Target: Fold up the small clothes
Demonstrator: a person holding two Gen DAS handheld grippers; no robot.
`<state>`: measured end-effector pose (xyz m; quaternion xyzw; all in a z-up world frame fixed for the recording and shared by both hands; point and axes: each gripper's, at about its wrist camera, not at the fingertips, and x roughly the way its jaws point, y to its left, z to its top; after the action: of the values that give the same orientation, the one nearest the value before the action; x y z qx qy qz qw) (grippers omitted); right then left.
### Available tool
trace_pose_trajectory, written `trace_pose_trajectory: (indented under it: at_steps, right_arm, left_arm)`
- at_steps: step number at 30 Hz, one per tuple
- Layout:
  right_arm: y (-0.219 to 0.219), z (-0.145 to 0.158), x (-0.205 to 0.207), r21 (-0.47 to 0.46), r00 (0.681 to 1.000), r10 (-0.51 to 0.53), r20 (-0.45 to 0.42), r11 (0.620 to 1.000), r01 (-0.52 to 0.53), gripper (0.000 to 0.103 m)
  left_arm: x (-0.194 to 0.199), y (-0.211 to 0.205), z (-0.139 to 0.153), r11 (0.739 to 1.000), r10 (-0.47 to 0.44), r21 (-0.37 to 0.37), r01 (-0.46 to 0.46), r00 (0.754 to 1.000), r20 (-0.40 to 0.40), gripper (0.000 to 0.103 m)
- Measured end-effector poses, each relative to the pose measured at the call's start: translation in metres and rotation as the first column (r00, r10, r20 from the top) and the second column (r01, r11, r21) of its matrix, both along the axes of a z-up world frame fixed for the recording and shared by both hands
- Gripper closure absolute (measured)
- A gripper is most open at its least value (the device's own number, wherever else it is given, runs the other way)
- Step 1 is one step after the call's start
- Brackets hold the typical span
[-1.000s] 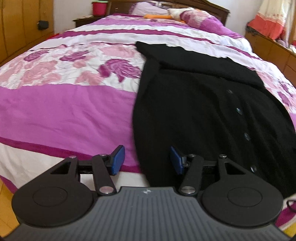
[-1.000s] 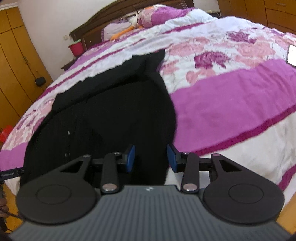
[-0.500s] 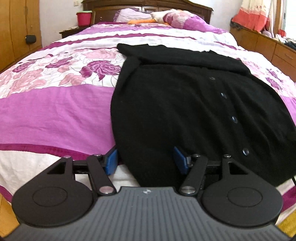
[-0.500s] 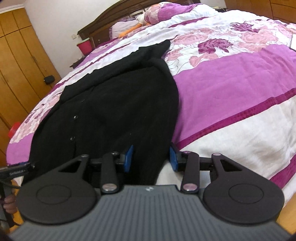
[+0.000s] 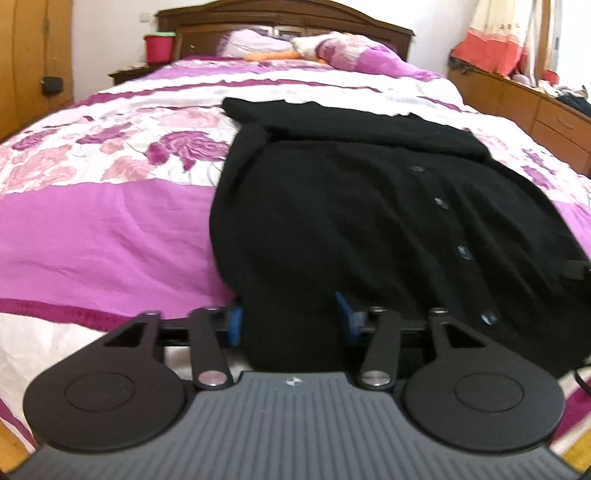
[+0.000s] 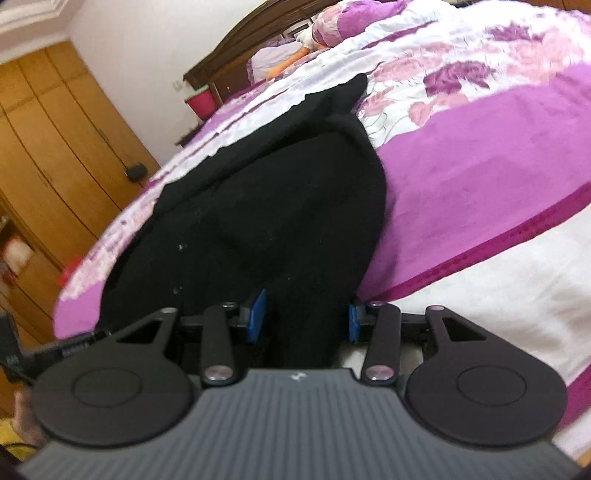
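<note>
A black cardigan [image 5: 369, 206] is laid flat on the bed [image 5: 103, 229] w/ its near hem hung over the edge; left gripper [image 5: 288, 321] jaws are being closed around that hem. Right gripper [image 6: 304, 319] jaws are being opened w/ hem fabric between them; a real grip can't be told on either side.

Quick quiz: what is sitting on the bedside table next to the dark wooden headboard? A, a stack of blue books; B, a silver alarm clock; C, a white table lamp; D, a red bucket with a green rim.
D: a red bucket with a green rim stands on the bedside table left of the dark wooden headboard in the left wrist view.
</note>
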<state>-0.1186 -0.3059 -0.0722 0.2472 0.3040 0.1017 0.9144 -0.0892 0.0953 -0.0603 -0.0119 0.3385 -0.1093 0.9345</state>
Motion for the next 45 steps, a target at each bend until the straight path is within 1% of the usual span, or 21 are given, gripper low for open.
trace_pose_trajectory:
  at_steps: [1, 5, 9, 12, 17, 20, 22, 24, 26, 29, 30, 32, 33, 34, 35, 36, 37, 38, 39, 41, 45]
  right_arm:
    - [-0.001, -0.001, 0.0, 0.002, 1.0, 0.004, 0.004, 1.0, -0.004, 0.06]
    - [0.0, 0.0, -0.008, -0.008, 1.0, 0.018, 0.013, 1.0, -0.018, 0.06]
    - [0.004, 0.003, -0.02, -0.041, 0.999, 0.035, 0.021, 0.999, -0.034, 0.06]
    - [0.005, 0.004, -0.026, -0.059, 0.998, 0.052, 0.021, 0.997, -0.051, 0.06]
    - [0.008, 0.003, -0.028, -0.057, 0.997, 0.075, 0.022, 0.996, -0.074, 0.059]
    - [0.008, 0.0, -0.026, -0.061, 0.995, 0.093, 0.026, 0.994, -0.091, 0.059]
    - [0.008, -0.003, -0.025, -0.065, 0.994, 0.102, 0.032, 0.993, -0.1, 0.059]
    - [0.005, -0.005, -0.023, -0.038, 0.994, 0.105, 0.033, 0.994, -0.103, 0.059]
    - [0.003, -0.006, -0.022, -0.018, 0.994, 0.105, 0.033, 0.994, -0.105, 0.059]
    - [0.004, -0.005, -0.025, -0.029, 0.993, 0.108, 0.042, 0.994, -0.107, 0.059]
    - [0.006, -0.004, -0.027, -0.037, 0.993, 0.11, 0.045, 0.993, -0.108, 0.059]
    - [0.008, 0.0, -0.03, -0.057, 0.992, 0.114, 0.052, 0.992, -0.111, 0.059]
    - [0.009, 0.002, -0.031, -0.062, 0.992, 0.11, 0.055, 0.992, -0.107, 0.059]
    - [0.009, 0.003, -0.032, -0.056, 0.993, 0.1, 0.058, 0.994, -0.097, 0.061]
    - [0.009, 0.004, -0.032, -0.052, 0.994, 0.088, 0.063, 0.995, -0.085, 0.077]
    - [0.01, 0.006, -0.033, -0.06, 0.995, 0.078, 0.067, 0.995, -0.074, 0.087]
    - [0.009, 0.008, -0.034, -0.058, 0.995, 0.071, 0.073, 0.996, -0.067, 0.09]
    - [0.006, 0.01, -0.034, -0.029, 0.995, 0.066, 0.082, 0.998, -0.063, 0.092]
    - [0.002, 0.012, -0.035, 0.02, 0.993, 0.061, 0.098, 0.998, -0.064, 0.093]
    - [-0.002, 0.02, -0.037, 0.08, 0.989, 0.051, 0.142, 0.995, -0.063, 0.093]
    - [-0.009, 0.038, -0.033, 0.171, 0.977, 0.016, 0.212, 0.984, -0.053, 0.093]
  left_arm:
    - [-0.002, 0.001, 0.002, 1.0, -0.02, -0.017, 0.019, 1.0, -0.015, 0.059]
    - [-0.017, 0.005, 0.007, 0.995, -0.055, -0.084, 0.051, 0.998, -0.039, 0.059]
    - [-0.026, 0.004, 0.006, 0.993, -0.075, -0.09, 0.071, 0.996, -0.046, 0.058]
    - [-0.02, 0.001, 0.002, 0.991, -0.088, -0.109, 0.081, 0.994, -0.063, 0.056]
    - [0.001, 0.003, -0.009, 0.968, -0.134, -0.228, 0.105, 0.984, -0.117, 0.053]
    - [0.004, 0.006, -0.009, 0.957, -0.144, -0.272, 0.1, 0.979, -0.144, 0.053]
    - [0.003, 0.008, -0.01, 0.948, -0.178, -0.292, 0.127, 0.972, -0.156, 0.053]
    - [0.0, 0.007, -0.01, 0.943, -0.202, -0.296, 0.149, 0.967, -0.158, 0.053]
    - [-0.002, 0.004, -0.01, 0.948, -0.198, -0.279, 0.151, 0.969, -0.146, 0.053]
    - [-0.004, 0.0, -0.009, 0.949, -0.183, -0.285, 0.136, 0.972, -0.146, 0.053]
    - [-0.005, 0.0, -0.009, 0.949, -0.181, -0.284, 0.135, 0.973, -0.143, 0.056]
    - [-0.005, -0.001, -0.007, 0.95, -0.182, -0.282, 0.136, 0.973, -0.143, 0.071]
    - [-0.005, 0.0, -0.006, 0.948, -0.183, -0.289, 0.135, 0.973, -0.144, 0.083]
    - [-0.005, 0.003, -0.004, 0.94, -0.185, -0.313, 0.132, 0.972, -0.145, 0.091]
    - [-0.006, 0.006, -0.002, 0.932, -0.185, -0.339, 0.127, 0.972, -0.143, 0.092]
    - [-0.006, 0.009, 0.001, 0.924, -0.181, -0.361, 0.121, 0.974, -0.136, 0.093]
    - [-0.007, 0.012, 0.005, 0.917, -0.176, -0.382, 0.117, 0.977, -0.123, 0.094]
    - [-0.008, 0.015, 0.011, 0.909, -0.171, -0.402, 0.114, 0.979, -0.109, 0.094]
    - [-0.009, 0.018, 0.017, 0.9, -0.165, -0.422, 0.111, 0.982, -0.094, 0.094]
    - [-0.008, 0.024, 0.029, 0.886, -0.138, -0.455, 0.091, 0.988, -0.071, 0.094]
    - [-0.004, 0.029, 0.051, 0.889, -0.084, -0.454, 0.063, 0.996, -0.026, 0.094]
